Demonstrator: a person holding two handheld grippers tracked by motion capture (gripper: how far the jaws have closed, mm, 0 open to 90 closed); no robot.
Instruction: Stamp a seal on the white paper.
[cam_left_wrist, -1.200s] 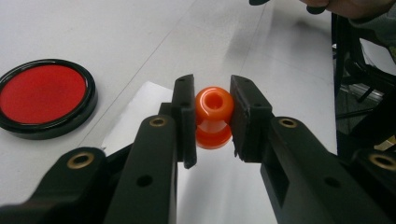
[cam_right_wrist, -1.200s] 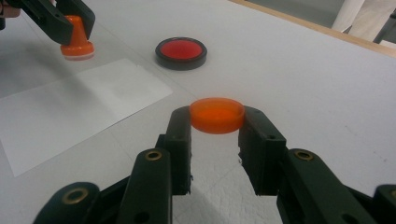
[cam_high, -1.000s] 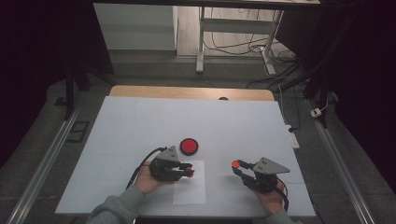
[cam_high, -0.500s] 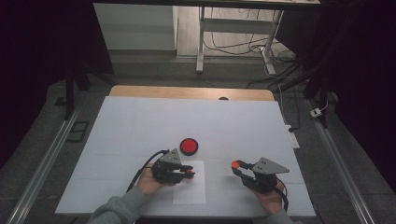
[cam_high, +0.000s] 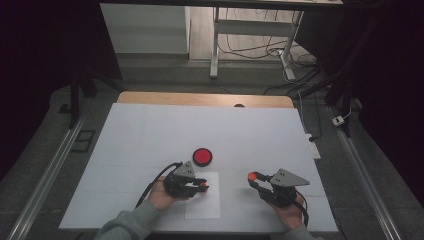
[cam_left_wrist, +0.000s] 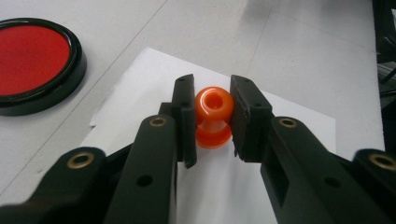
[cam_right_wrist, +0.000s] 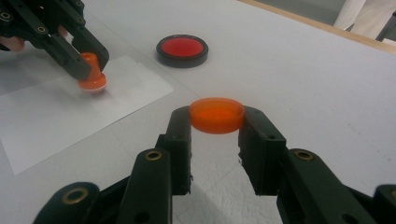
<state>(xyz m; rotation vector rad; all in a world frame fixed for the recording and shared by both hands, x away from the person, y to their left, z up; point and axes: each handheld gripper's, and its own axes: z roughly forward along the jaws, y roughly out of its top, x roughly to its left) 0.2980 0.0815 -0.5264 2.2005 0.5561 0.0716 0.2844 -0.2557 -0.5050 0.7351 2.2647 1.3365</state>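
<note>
On the white paper (cam_left_wrist: 280, 126) my left claw (cam_left_wrist: 212, 119) grips the orange stamp (cam_left_wrist: 214, 116), right claw (cam_right_wrist: 217, 122) clamping its cap (cam_right_wrist: 217, 115); press straight down, no sliding.

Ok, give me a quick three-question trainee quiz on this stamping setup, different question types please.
1. True or false: the left gripper holds the orange stamp over the white paper.
2. What does the right gripper hold: A) an orange cap, B) a pen, C) nothing?
3. Which round thing lies on the table beyond the paper?

Key: 1 true; 2 A; 3 the red ink pad.
</note>
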